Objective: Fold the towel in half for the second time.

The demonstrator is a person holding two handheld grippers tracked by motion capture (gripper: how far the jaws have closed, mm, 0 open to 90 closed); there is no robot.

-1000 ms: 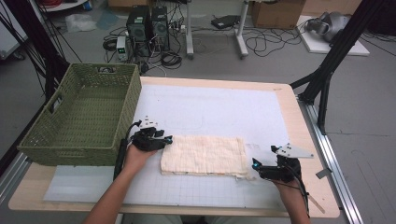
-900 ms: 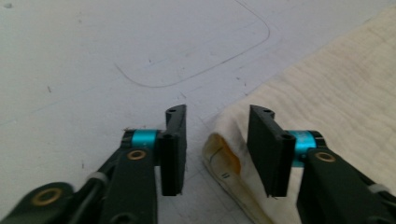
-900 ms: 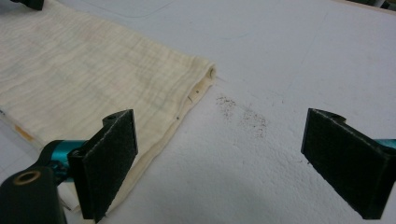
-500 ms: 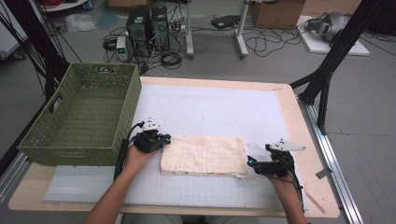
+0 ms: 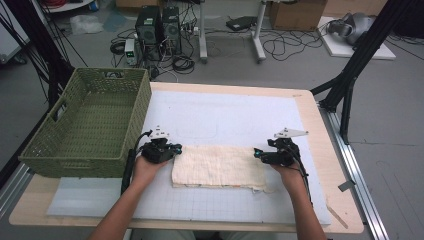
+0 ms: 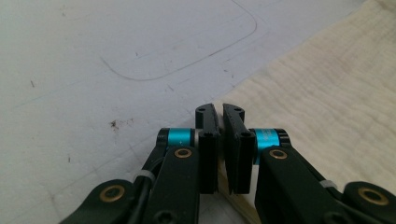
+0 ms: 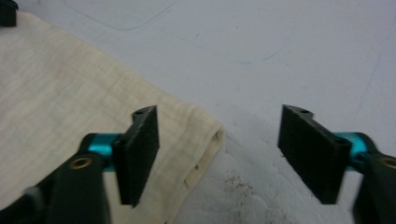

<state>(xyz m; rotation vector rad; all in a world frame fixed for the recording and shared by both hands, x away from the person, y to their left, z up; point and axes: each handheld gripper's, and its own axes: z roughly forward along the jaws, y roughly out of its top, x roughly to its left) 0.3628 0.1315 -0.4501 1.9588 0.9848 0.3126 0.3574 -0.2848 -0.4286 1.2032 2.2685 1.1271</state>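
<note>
Cloth (image 5: 218,166): we see it flat on the counter (image 5: 320,120), between both grippers.
Left gripper (image 5: 176,148): jaws closed at the cloth's edge.
Right gripper (image 5: 257,152): jaws apart, just closing around the cloth's corner.

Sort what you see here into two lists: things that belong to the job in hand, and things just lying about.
In the job: folded cream cloth; left gripper, shut on its edge; right gripper, jaws closing astride the other end.

Lying about: green basket; computer towers; floor cables; cardboard box.
</note>
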